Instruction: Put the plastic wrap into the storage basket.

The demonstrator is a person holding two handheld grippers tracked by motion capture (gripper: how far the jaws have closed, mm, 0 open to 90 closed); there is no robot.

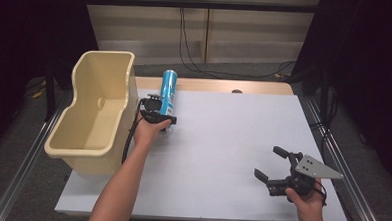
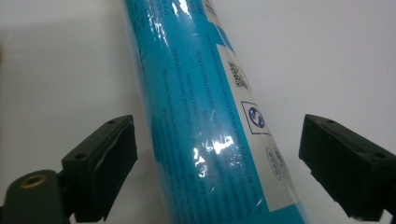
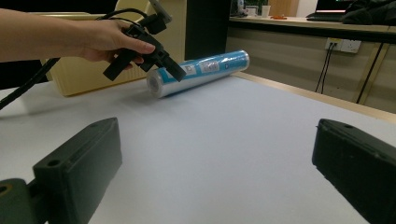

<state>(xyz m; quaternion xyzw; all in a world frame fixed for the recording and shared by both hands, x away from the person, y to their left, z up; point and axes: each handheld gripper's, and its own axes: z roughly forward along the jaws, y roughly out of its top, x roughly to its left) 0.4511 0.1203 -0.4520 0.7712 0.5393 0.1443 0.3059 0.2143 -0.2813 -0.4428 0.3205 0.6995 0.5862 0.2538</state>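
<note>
Blue plastic-wrapped roll (image 1: 169,91) lies on its side on white tabletop (image 1: 222,156), far-left, just beside cream plastic bin (image 1: 95,111). L gripper (image 1: 159,120) straddles roll's near end; jaws apart, gaps both sides, pads prob. not touching. R gripper (image 1: 272,165) near-right, well apart from roll, jaws wide, nothing between.

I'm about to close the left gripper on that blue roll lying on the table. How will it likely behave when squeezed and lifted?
The blue roll is a cylinder lying on its side, so it may roll if nudged. Its glossy wrap shows glare and wrinkles, so the left gripper pads may slip. Gripped near one end, as here, the long far end would probably sag or pivot.
</note>
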